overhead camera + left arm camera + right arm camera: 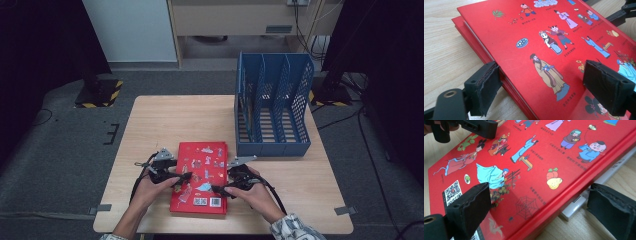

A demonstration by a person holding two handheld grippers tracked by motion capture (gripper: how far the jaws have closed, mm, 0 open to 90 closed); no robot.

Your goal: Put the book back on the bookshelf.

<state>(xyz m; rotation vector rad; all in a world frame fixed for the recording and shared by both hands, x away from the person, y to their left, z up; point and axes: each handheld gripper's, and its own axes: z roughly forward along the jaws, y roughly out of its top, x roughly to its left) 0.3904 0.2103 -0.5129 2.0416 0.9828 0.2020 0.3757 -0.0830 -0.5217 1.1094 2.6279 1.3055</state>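
Note:
A red book (202, 175) with cartoon figures on its cover lies flat on the wooden table (165, 120), near the front edge. My left gripper (181, 179) is at the book's left edge. In the left gripper view it (541, 67) stands open: one pad (484, 85) is against the book's edge, the other (606, 87) is over the cover (524, 30). My right gripper (218, 190) is at the right edge, also open (540, 188). One of its pads (471, 205) is above the cover (564, 162), the other (614, 210) beside the edge, where a white strip (584, 200) shows underneath.
A blue slotted file rack (272, 107) stands at the table's back right, just beyond the book. In the right gripper view, the left gripper (474, 127) shows at the top left. Bare tabletop (165, 120) lies behind and left of the book.

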